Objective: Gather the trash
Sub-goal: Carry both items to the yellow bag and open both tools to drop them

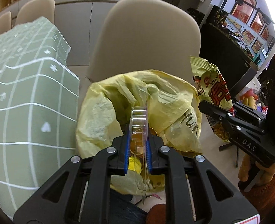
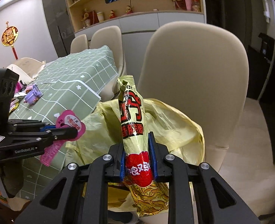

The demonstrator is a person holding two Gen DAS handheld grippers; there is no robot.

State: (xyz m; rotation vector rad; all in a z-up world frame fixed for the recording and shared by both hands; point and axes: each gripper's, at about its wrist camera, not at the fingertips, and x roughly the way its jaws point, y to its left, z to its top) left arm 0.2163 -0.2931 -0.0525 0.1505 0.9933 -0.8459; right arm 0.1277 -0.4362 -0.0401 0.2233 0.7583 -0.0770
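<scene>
A yellow plastic trash bag (image 1: 156, 100) stands open below both grippers, in front of a beige chair; it also shows in the right wrist view (image 2: 174, 123). My left gripper (image 1: 138, 140) is shut on a clear plastic package with a pink label (image 1: 139, 117), held over the bag's mouth; the right wrist view shows it from the side (image 2: 70, 125). My right gripper (image 2: 137, 155) is shut on a green and red noodle snack wrapper (image 2: 132, 112), held upright above the bag; it also shows in the left wrist view (image 1: 212, 85).
A table with a green checked cloth (image 1: 25, 97) is at the left, with a purple toy (image 2: 32, 94) and several wrappers on it. Beige chairs (image 2: 193, 71) stand behind the bag. A dark cabinet (image 1: 221, 56) is at the right.
</scene>
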